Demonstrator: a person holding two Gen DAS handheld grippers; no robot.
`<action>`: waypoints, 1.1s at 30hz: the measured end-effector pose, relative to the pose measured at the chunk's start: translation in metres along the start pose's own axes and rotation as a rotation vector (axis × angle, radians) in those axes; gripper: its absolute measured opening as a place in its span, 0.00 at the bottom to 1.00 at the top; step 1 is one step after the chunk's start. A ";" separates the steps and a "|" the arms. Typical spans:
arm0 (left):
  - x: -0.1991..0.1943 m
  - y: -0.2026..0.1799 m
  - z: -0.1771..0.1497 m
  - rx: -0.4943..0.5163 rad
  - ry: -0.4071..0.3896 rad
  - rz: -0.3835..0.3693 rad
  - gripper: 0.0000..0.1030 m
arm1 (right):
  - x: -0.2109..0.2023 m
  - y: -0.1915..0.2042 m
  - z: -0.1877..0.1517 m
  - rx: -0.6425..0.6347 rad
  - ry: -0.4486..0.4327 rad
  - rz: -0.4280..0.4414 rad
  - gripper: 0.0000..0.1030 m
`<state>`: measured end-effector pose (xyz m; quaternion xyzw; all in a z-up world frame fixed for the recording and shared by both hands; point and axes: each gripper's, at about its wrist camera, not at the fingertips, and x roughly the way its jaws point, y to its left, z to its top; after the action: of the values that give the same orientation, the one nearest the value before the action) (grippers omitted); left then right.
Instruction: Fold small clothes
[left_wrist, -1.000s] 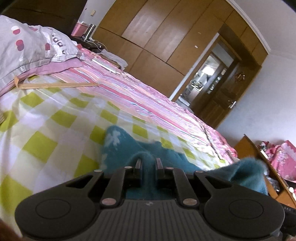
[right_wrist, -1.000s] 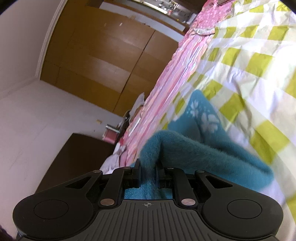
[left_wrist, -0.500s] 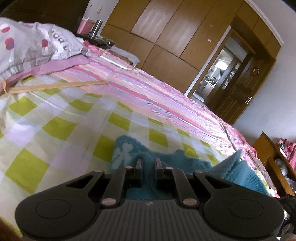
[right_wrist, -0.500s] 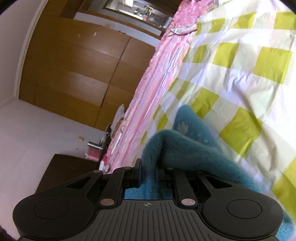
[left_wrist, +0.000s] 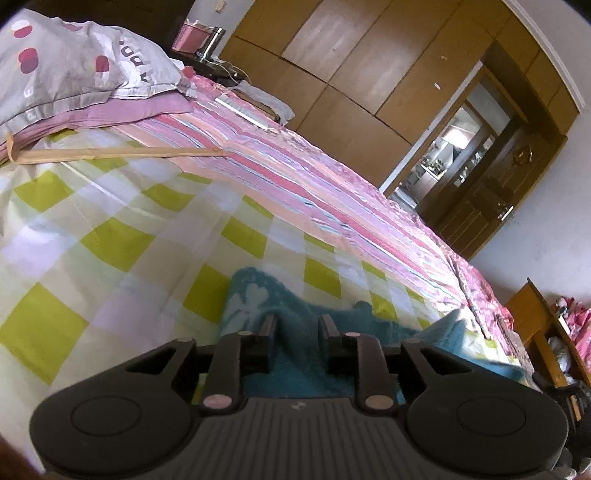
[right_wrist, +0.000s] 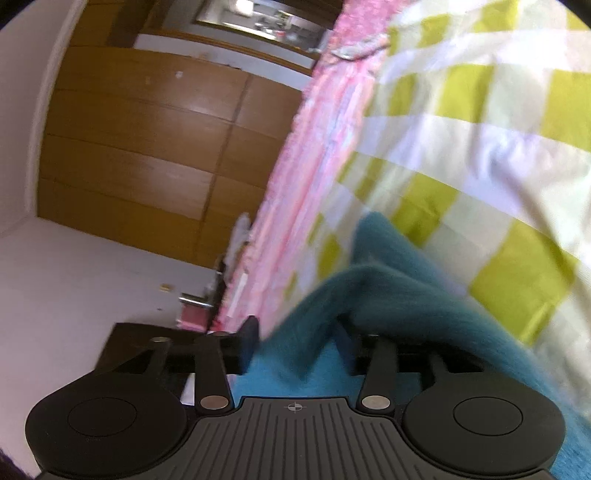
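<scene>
Both grippers have their fingers parted with teal fleece between them: the left gripper shows a moderate gap around a raised ridge of the teal garment, while the right gripper stands wider, cloth bulging through the gap. Whether either one truly pinches the cloth I cannot tell. The garment lies on the checked bedsheet, its near part hidden behind the gripper bodies, and the right view is blurred
</scene>
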<state>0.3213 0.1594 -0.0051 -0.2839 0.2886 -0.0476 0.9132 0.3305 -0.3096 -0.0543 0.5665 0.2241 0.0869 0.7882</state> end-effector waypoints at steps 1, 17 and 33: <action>-0.002 -0.001 0.000 -0.008 -0.010 0.003 0.33 | -0.001 0.003 0.002 -0.005 -0.011 0.011 0.50; -0.015 -0.031 -0.008 0.321 -0.088 0.116 0.58 | 0.007 0.046 -0.011 -0.595 -0.022 -0.310 0.50; 0.031 -0.052 -0.010 0.603 0.045 0.152 0.61 | 0.027 0.051 -0.020 -0.788 0.058 -0.399 0.48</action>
<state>0.3458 0.1031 0.0012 0.0233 0.3022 -0.0688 0.9505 0.3517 -0.2644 -0.0191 0.1658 0.3010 0.0278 0.9387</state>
